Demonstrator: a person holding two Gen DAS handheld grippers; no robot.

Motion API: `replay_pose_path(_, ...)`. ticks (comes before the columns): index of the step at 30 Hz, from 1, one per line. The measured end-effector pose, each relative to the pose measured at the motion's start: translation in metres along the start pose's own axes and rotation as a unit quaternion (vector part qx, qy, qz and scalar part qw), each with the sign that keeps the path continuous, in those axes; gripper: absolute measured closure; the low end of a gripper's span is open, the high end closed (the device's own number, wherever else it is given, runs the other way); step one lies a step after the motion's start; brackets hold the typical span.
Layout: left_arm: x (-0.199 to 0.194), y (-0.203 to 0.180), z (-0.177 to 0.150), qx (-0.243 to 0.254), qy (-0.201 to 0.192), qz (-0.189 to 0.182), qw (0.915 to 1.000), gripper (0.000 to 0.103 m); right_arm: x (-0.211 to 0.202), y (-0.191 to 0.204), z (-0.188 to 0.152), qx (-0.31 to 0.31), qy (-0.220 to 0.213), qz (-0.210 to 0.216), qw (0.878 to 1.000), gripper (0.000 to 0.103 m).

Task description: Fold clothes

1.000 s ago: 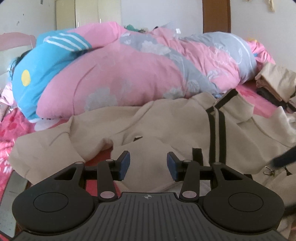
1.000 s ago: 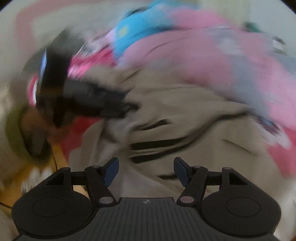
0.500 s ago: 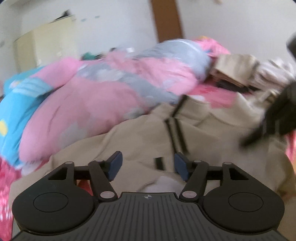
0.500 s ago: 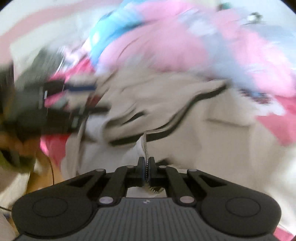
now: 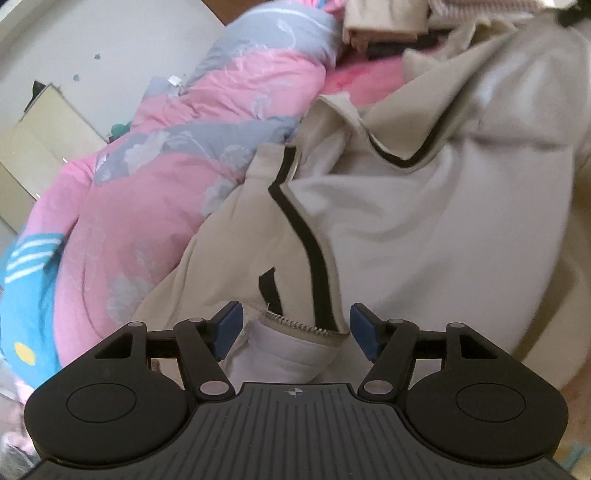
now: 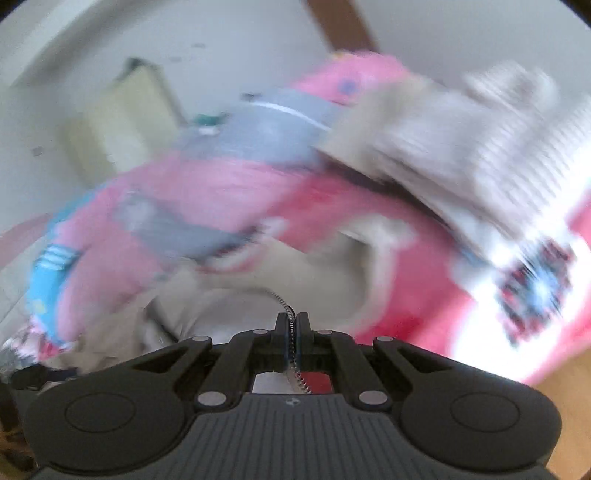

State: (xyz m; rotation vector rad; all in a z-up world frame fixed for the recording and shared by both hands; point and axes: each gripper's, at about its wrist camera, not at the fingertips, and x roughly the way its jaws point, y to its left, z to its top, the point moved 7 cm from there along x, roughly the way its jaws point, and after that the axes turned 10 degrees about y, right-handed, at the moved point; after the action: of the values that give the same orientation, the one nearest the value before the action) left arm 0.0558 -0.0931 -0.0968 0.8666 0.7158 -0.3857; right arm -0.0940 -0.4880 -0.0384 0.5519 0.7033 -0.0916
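Note:
A beige zip-up jacket [image 5: 424, 206] with black trim along its zipper lies spread and partly lifted on the bed. My left gripper [image 5: 295, 326] stands open, and the jacket's lower zipper edge [image 5: 303, 325] runs between its blue pads without being clamped. In the blurred right wrist view my right gripper [image 6: 291, 332] is shut on the jacket's zipper edge [image 6: 284, 306], with metal teeth showing between the fingers. Beige cloth of the jacket [image 6: 280, 269] hangs just ahead of it.
A rolled pink, grey and blue quilt [image 5: 155, 177] lies along the far side of the bed. A pile of folded clothes [image 5: 384, 18] sits at the far end, also the blurred folded pile [image 6: 461, 155]. Pink bedsheet [image 6: 399, 266], a cream cabinet [image 5: 40, 133] and white walls surround.
My right gripper shut on the jacket's zipper edge and has swung up and to the right with it. My left gripper stayed open while the view tilted and closed in on the jacket's lower zipper.

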Motion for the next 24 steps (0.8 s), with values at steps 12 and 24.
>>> replay_pose_path(12,-0.011,-0.013,-0.006,0.063,0.031,0.052,0.9962,0.04,-0.005,-0.05,0.003,0.056,-0.063,-0.036,0.996,0.07)
replay_pose_path(24,-0.008,0.03,0.017,-0.004,0.001,0.134,0.9909,0.071,0.063,0.066,0.012,-0.039,-0.039,0.084,0.995,0.065)
